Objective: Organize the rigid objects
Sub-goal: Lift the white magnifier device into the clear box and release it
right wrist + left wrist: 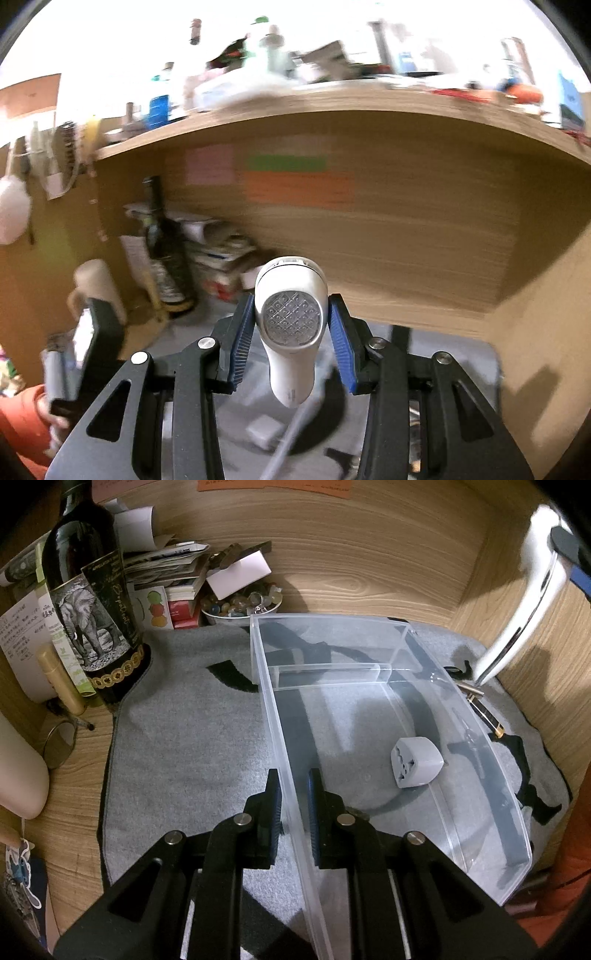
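Observation:
A clear plastic bin [325, 618] with dividers stands on a grey mat [184, 738]. My left gripper [293, 779] is shut on the bin's left wall, one finger inside and one outside. A grey plug adapter [417, 762] lies in the bin's big compartment. My right gripper [291, 306] is shut on a white handheld shaver-like device [291, 321] with a round metal mesh head, its blue pads pressing both sides. In the left wrist view this white device [528, 602] hangs tilted above the bin's far right corner. A black and gold pen [484, 712] lies on the mat just outside the bin's right wall.
A dark wine bottle [92, 602], a stack of papers [166, 565] and a bowl of marbles [240, 605] crowd the back left. Wooden walls close the back and right of the nook. A small mirror [59, 744] lies at the mat's left edge.

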Available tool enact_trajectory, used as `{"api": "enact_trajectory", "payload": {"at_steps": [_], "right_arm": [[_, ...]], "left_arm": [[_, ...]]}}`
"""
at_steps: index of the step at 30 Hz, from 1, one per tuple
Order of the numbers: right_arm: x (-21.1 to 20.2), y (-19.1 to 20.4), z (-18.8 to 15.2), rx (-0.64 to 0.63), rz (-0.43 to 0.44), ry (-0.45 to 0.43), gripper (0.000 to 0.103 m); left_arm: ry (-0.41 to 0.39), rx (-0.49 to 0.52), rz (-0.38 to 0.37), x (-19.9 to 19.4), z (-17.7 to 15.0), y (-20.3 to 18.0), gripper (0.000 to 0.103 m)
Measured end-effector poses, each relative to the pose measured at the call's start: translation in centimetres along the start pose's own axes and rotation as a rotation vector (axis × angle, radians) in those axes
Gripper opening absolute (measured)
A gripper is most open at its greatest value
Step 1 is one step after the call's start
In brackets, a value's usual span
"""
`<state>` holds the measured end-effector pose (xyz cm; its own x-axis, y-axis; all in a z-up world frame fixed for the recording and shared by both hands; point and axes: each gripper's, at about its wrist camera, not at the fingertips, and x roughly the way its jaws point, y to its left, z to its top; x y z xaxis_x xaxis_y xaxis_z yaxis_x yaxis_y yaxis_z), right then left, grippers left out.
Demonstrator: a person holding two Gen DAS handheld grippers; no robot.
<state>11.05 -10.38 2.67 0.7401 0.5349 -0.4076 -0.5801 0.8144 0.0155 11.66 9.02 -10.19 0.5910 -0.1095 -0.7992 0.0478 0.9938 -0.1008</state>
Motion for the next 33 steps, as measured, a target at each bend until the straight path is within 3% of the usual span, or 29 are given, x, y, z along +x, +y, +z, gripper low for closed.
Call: {"api": "enact_trajectory", "payload": {"at_steps": [6,12,18,33], "right_arm": [[3.7,2.2,-1.7,-0.044,0.073,0.115,0.037],[7.8,2.8,-3.3,-0.028,0.078,0.259,0.037],[9.3,2.3,-3.2,0.002,0.079,0.309,0.037],[11.4,3.7,-4.6,-0.066,0.067,0.409,0.039]], "left_arm": [[-0.002,-0.002,-0.002,-0.1,-0.1,0.0,0.013],[-0.005,0.005,-0.002,0.0,-0.1,-0.1,0.013],[-0.006,0.002,-0.008,0.0,-0.1,-0.1,0.013],[-0.009,0.007,-0.008,-0.1,-0.2,0.0,0.013]]}}
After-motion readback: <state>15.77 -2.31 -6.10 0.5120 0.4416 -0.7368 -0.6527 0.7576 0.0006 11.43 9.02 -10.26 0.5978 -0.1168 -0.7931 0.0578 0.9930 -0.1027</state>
